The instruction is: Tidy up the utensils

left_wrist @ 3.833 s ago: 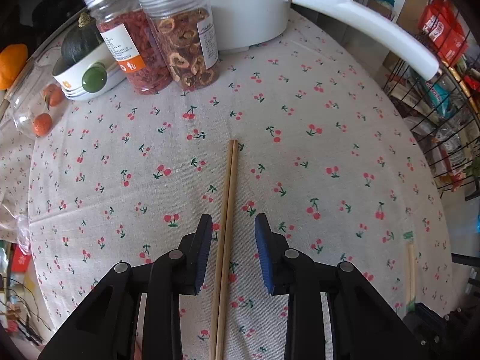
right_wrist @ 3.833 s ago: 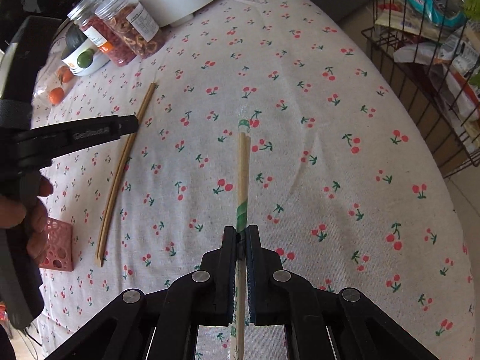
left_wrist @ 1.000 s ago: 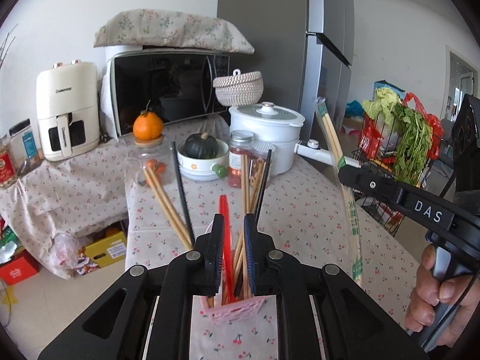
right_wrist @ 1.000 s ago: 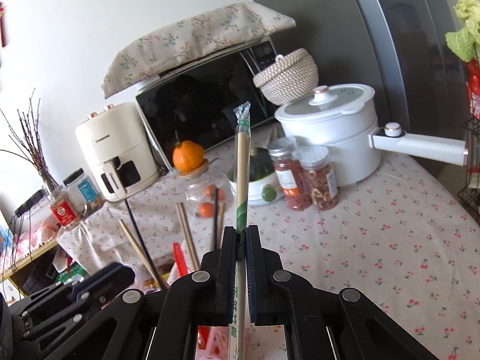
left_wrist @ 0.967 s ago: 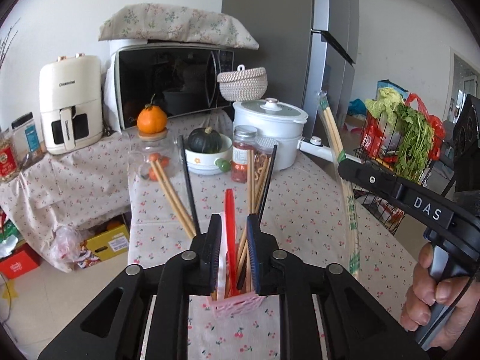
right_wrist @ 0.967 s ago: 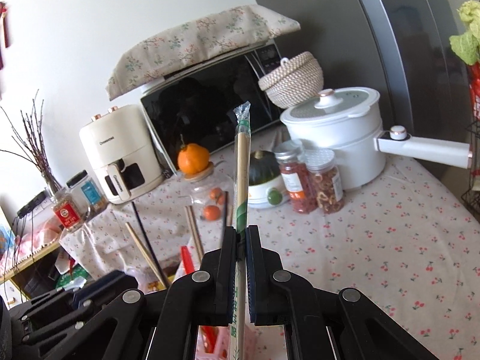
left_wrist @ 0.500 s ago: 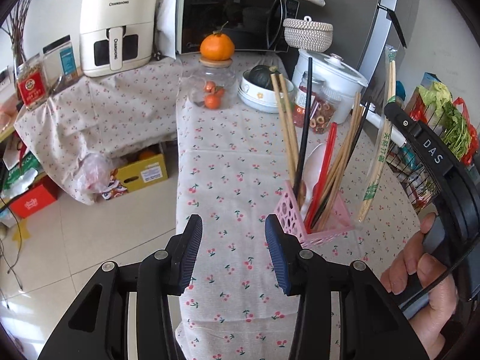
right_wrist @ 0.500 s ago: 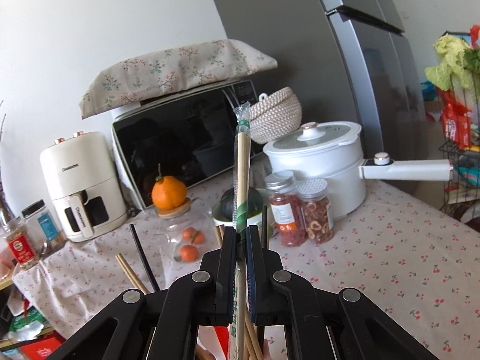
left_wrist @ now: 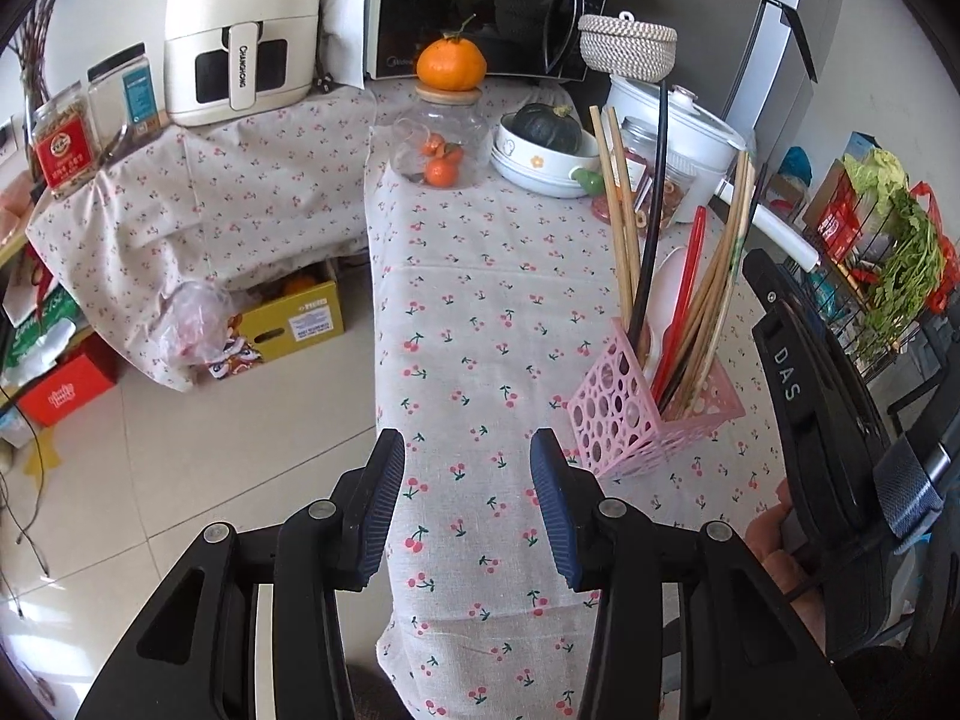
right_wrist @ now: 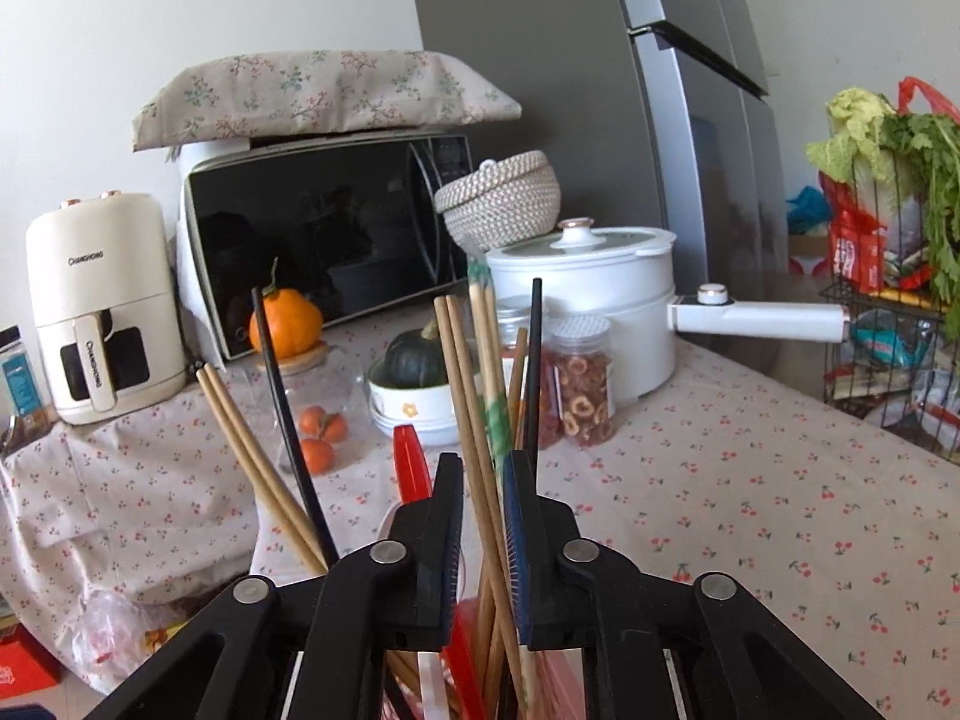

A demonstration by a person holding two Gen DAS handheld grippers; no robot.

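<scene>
A pink perforated utensil holder (left_wrist: 618, 414) stands on the cherry-print tablecloth (left_wrist: 480, 324). It holds wooden chopsticks (left_wrist: 621, 222), a black chopstick (left_wrist: 651, 210), a red utensil (left_wrist: 681, 312) and a white spoon (left_wrist: 666, 288). My left gripper (left_wrist: 465, 501) is open and empty, to the left of the holder and nearer the table's front edge. My right gripper (right_wrist: 483, 504) is open just above the holder, its jaws on either side of the standing chopsticks (right_wrist: 471, 420). The wrapped chopsticks with the green band (right_wrist: 498, 414) stand loose among them.
A glass jar of oranges (left_wrist: 441, 144), a bowl with a squash (left_wrist: 543, 150), two food jars (right_wrist: 579, 381) and a white pot with a long handle (right_wrist: 606, 312) stand at the back of the table. A microwave (right_wrist: 324, 252), an air fryer (left_wrist: 240, 30) and a wire basket (left_wrist: 882, 276) surround it.
My right gripper has opened and let go of the wrapped chopsticks, which now stand in the holder. My left gripper has let go of the holder, opened and drawn back to the left.
</scene>
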